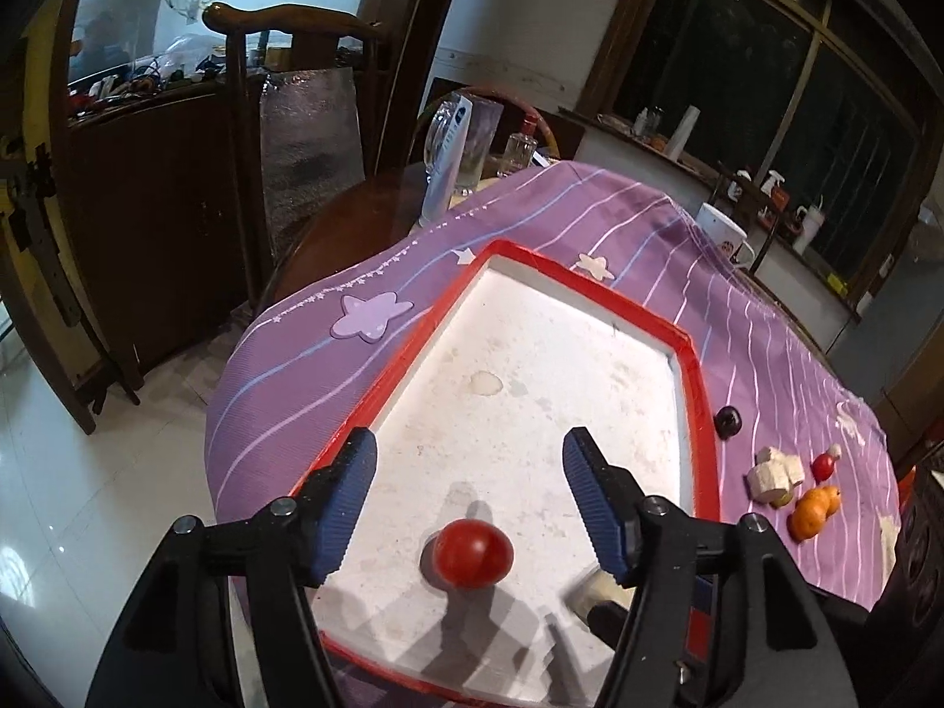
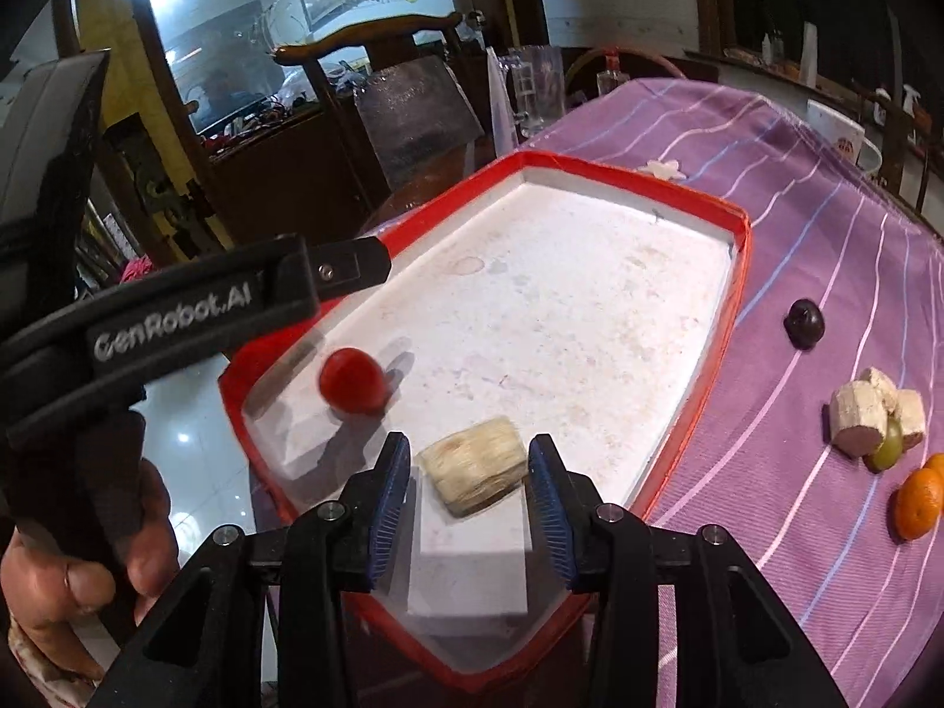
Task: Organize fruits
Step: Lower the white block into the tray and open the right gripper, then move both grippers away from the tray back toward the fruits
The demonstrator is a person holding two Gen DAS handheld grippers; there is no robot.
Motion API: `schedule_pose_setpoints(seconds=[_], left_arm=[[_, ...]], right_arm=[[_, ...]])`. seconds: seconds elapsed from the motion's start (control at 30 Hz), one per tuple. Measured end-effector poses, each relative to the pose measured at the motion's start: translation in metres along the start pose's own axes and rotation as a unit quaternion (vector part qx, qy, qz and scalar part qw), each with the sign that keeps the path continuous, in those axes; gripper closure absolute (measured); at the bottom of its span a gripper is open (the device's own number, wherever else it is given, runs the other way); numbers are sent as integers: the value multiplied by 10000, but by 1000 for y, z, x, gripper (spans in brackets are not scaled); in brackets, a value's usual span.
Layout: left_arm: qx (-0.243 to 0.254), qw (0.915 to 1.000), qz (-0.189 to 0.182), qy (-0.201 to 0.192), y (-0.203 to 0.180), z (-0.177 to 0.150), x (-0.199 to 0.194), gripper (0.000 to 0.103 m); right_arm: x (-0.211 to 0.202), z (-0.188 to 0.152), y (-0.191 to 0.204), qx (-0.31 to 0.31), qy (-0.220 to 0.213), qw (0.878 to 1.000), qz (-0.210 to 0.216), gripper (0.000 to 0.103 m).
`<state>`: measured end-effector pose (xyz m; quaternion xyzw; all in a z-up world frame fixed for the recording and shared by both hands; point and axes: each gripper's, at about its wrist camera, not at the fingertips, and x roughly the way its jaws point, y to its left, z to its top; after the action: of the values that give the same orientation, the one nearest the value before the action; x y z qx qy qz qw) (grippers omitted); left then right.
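- Dim dining room, dark window panes at the back; purple striped tablecloth (image 2: 826, 271) spread over a round table, with a white tray (image 2: 590, 307) edged in red lying on it.
- Left gripper (image 1: 469, 498) is seen over the tray's near edge with jaws wide apart; nothing is gripped. The red tomato (image 1: 472, 553) rests on the tray floor just below and between the blue pads, clear of both.
- Right gripper (image 2: 469, 484) is held at the tray's near corner, jaws partly open on either side of a pale fibrous chunk (image 2: 475, 475); narrow gaps show on both sides, so the piece is judged lying on the tray, not clamped.
- Step in hand is judged to be setting down in the tray. The jaws should be spread a little further before being lifted straight up, so neither pad drags the chunk or nudges the round tomato, which is likely to roll.
- Outward, on the cloth beyond the tray's right edge: a dark plum-like fruit (image 2: 803, 323) just beside the rim; further off, pale chunks (image 2: 873, 413) touching a green grape (image 2: 888, 451), and an orange (image 2: 917, 501) nearby.
- Those are judged the next picks; the grape is half-hidden under the chunks, so the chunks are better cleared first.
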<state>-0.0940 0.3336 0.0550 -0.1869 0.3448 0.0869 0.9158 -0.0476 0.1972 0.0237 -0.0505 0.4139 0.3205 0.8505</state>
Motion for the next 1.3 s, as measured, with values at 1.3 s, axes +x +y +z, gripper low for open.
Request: schedule_pose_setpoints(seconds=[1.3], left_arm=[[2502, 9682, 80, 12, -192, -66, -27, 24]], right_arm=[[-138, -85, -145, 1576, -815, 9819, -669, 43]])
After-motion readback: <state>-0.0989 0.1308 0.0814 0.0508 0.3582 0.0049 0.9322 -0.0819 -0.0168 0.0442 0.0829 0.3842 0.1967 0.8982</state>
